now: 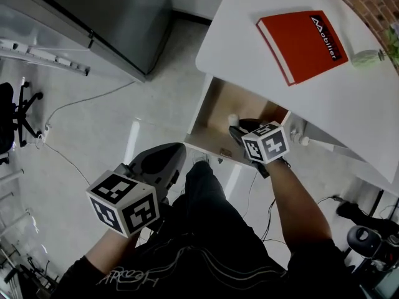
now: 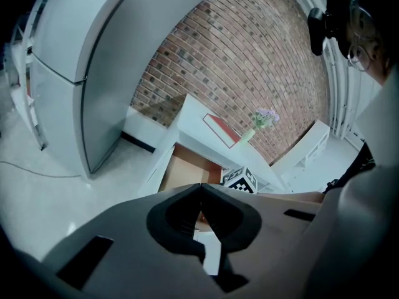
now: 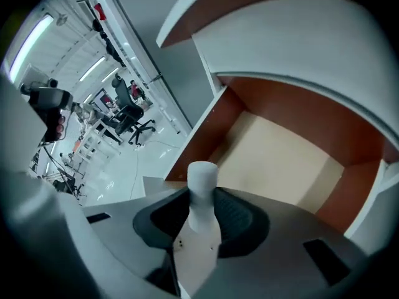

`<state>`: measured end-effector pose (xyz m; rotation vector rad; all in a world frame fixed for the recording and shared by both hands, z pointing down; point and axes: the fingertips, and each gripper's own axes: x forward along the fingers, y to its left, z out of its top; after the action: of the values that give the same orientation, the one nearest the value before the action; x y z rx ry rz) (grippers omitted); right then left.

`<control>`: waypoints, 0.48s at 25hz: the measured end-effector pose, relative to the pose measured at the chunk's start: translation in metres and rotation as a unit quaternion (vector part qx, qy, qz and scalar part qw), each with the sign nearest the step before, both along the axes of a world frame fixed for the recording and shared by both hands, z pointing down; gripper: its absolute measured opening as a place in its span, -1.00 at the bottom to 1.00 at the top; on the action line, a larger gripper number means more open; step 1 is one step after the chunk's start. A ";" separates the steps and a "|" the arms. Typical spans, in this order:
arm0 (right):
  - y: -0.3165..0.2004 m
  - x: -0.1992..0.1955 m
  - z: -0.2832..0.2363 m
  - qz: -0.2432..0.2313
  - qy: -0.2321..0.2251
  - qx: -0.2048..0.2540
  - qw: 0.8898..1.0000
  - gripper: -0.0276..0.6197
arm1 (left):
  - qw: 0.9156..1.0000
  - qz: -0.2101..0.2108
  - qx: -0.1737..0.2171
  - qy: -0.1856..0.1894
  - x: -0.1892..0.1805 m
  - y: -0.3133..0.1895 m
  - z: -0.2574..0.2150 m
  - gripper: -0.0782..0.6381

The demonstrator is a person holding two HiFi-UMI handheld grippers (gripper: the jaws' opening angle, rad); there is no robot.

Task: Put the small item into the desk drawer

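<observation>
Small item (image 3: 199, 224) hangs clamped in right gripper (image 3: 201, 209) jaws over open desk drawer (image 3: 283, 162); left gripper (image 2: 201, 189) jaws closed.

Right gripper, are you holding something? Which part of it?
Yes: the right gripper pinches a small white bottle by its body; neck and cap stick out beyond the jaws.

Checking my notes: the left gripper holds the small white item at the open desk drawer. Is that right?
Not quite: the right gripper holds the small white item at the open desk drawer, as the right gripper view shows.
</observation>
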<state>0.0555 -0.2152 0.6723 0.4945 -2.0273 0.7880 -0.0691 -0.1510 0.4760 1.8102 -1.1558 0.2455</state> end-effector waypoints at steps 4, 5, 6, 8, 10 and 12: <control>-0.001 0.001 0.040 0.007 0.015 -0.032 0.999 -0.51 | 1.000 -0.009 -0.019 0.001 -0.006 0.008 0.022 -0.72; -0.001 0.001 0.050 0.006 0.021 -0.039 0.999 -0.51 | 1.000 -0.012 -0.023 0.000 -0.008 0.009 0.027 -0.72; 0.001 0.002 0.060 0.003 0.028 -0.046 0.999 -0.51 | 0.999 -0.015 -0.028 -0.001 -0.010 0.010 0.031 -0.72; 0.003 0.005 0.080 -0.003 0.041 -0.058 0.997 -0.51 | 0.999 -0.019 -0.033 -0.001 -0.015 0.012 0.038 -0.72; 0.004 0.008 0.095 -0.009 0.053 -0.066 0.996 -0.50 | 0.999 -0.022 -0.036 0.001 -0.019 0.013 0.046 -0.72; 0.006 0.010 0.107 -0.018 0.064 -0.071 0.995 -0.50 | 0.999 -0.026 -0.044 0.001 -0.021 0.017 0.054 -0.72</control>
<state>0.0652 -0.2094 0.7796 0.4149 -1.8424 0.8488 -0.0901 -0.1339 0.5297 1.7011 -1.1713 0.2594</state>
